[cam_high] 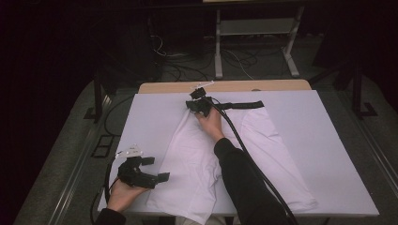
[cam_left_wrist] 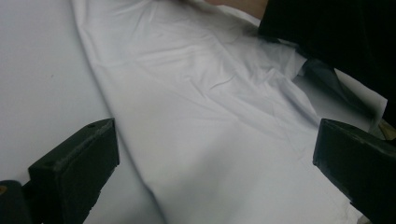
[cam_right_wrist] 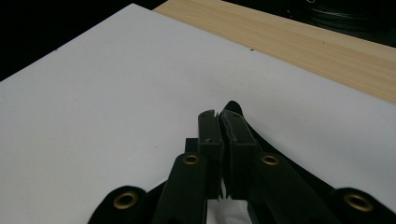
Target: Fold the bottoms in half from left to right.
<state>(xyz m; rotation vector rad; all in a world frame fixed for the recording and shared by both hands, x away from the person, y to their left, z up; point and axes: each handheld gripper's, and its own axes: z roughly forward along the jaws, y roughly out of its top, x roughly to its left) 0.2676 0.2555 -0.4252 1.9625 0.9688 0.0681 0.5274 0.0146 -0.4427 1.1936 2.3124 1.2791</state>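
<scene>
White shorts (cam_high: 234,159) with a black waistband (cam_high: 241,105) are lying flat on the white sheet (cam_high: 328,140), waistband toward the sheet's far edge and both legs spreading toward its near edge. The nearer-left leg is hanging slightly over that near edge. The fabric is showing soft creases in the left gripper view (cam_left_wrist: 210,116). The waistband's left end is being pinched.

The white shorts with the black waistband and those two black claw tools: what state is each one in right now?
White fabric shorts with a black waistband: lying spread flat on the white table cover, wrinkled.
Left gripper: open, jaws wide apart beside the shorts' left edge.
Right gripper: shut on the black waistband.
</scene>
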